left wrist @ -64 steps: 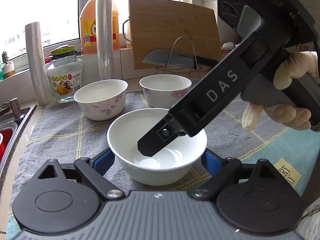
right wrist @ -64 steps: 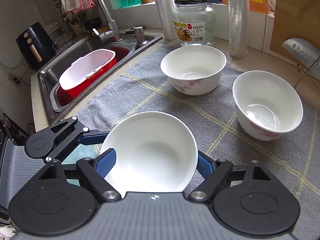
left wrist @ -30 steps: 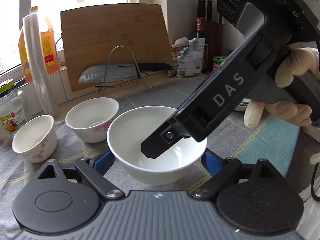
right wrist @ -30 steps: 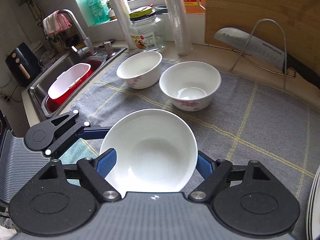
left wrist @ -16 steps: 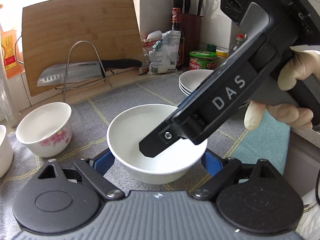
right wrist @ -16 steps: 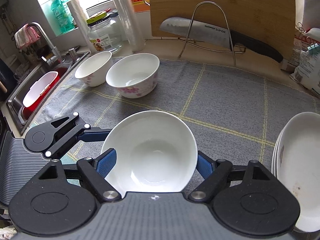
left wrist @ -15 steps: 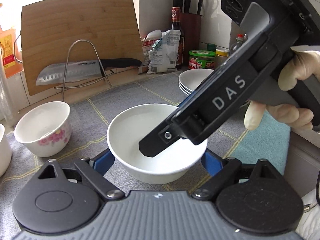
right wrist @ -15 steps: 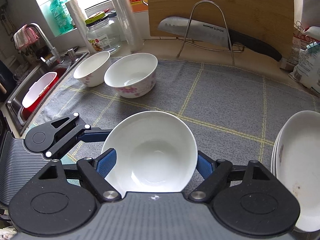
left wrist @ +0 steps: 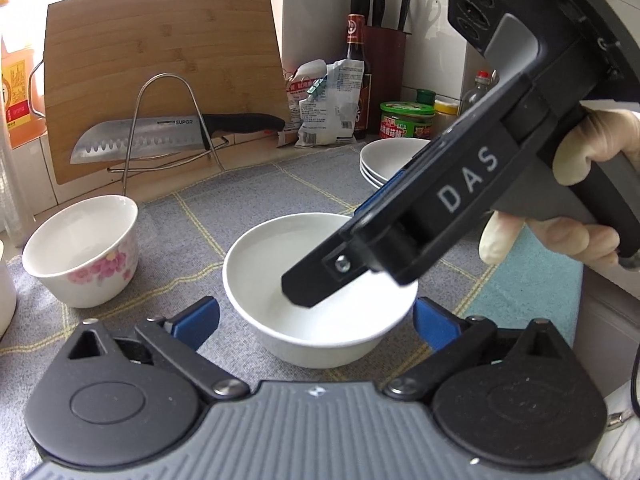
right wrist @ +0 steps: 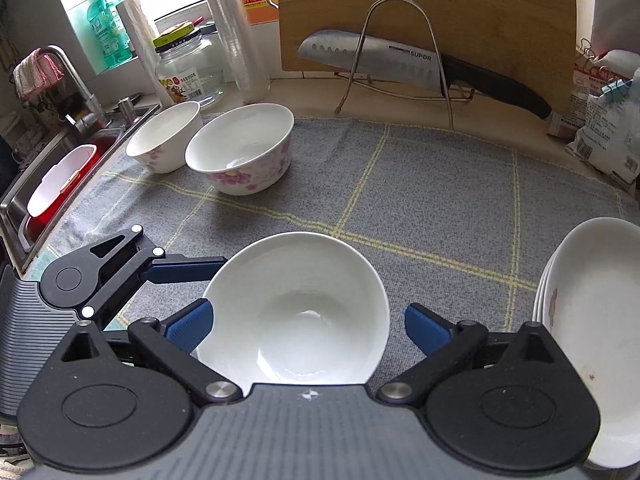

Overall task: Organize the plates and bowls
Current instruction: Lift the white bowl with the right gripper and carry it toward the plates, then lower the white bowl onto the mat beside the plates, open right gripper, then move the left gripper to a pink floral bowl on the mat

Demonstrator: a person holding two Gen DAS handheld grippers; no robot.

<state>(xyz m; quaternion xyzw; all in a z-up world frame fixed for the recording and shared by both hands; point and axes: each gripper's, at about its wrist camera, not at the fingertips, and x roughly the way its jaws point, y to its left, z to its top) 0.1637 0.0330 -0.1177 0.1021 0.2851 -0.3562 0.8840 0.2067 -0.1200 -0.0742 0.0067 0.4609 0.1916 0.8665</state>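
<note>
A plain white bowl (left wrist: 320, 292) sits on the grey checked mat between the fingers of both grippers; it also shows in the right wrist view (right wrist: 296, 312). My left gripper (left wrist: 316, 320) stands open, with a gap on each side of the bowl. My right gripper (right wrist: 304, 324) also stands open around it, with gaps at both pads. In the left wrist view the right gripper's finger (left wrist: 360, 256) reaches over the bowl. Two flowered bowls (right wrist: 240, 152) (right wrist: 166, 136) stand at the mat's far left. A stack of white plates (right wrist: 592, 320) lies at the right.
A sink (right wrist: 24, 208) with a red and white tub is at the left. A glass jar (right wrist: 188, 68), film rolls, a knife on a wire stand (right wrist: 392, 60) and a bamboo board (right wrist: 440, 8) line the back. Food bags (left wrist: 328, 100), bottles and jars stand at the right.
Both grippers moved the white bowl rightward along the mat, toward the plate stack, and their pads have now come apart from its sides. The flowered bowls are further left in view.
</note>
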